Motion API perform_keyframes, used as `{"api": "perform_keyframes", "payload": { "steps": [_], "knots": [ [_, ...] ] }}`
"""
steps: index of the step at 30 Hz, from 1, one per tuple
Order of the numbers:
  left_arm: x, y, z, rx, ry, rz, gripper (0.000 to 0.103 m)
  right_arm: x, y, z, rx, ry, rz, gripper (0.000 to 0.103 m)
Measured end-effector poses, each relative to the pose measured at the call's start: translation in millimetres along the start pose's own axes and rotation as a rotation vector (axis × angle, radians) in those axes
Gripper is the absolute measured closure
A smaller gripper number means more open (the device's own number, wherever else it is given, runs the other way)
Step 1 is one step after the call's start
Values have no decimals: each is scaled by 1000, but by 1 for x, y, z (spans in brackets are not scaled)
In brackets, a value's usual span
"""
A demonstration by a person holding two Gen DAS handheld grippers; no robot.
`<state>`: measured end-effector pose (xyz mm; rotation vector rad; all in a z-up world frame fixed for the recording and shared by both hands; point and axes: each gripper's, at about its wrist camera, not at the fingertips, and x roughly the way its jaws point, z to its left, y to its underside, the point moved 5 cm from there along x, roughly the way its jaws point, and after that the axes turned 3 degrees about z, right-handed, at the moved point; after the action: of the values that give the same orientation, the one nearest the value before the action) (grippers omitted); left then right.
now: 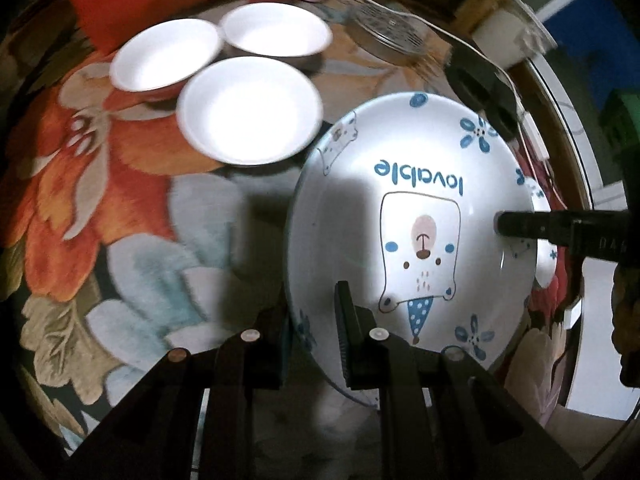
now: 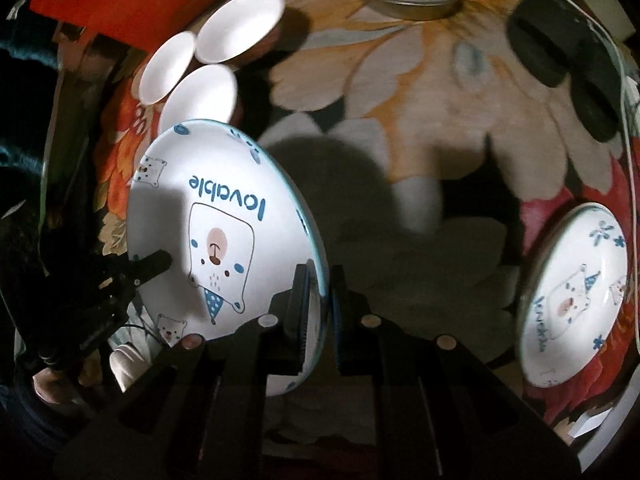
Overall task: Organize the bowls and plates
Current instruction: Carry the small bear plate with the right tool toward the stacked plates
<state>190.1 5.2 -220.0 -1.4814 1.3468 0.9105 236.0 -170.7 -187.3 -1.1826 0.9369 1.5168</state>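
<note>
Here, white bear plate (image 1: 416, 216), blue "lovable" lettering, blue flowers, tilted.

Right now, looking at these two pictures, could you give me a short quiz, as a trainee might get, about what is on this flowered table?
1. How many plain white bowls sit together on the flowered tablecloth?
2. True or false: only one gripper grips the white bear-print plate reading "lovable".
3. Where is the second bear-print plate? A) stacked in a bowl B) lying on the cloth, apart C) under the red box

Key:
1. Three.
2. False: the left gripper and the right gripper each pinch its rim, on opposite sides.
3. B.
</note>
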Motion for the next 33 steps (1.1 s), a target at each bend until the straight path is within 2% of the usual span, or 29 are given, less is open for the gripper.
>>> {"api": "perform_keyframes", "payload": {
  "steps": [8,17,33],
  "knots": [
    [19,-12,-49,81,14,27,85,-17,14,-48,50,-6,-38,92],
    [49,-23,-119,170,33,55,85,-30,41,-112,162,-6,-47,92],
    [83,-48,-231,285,59,55,85,-57,70,-220,370,5,-92,92]
  ]
}}
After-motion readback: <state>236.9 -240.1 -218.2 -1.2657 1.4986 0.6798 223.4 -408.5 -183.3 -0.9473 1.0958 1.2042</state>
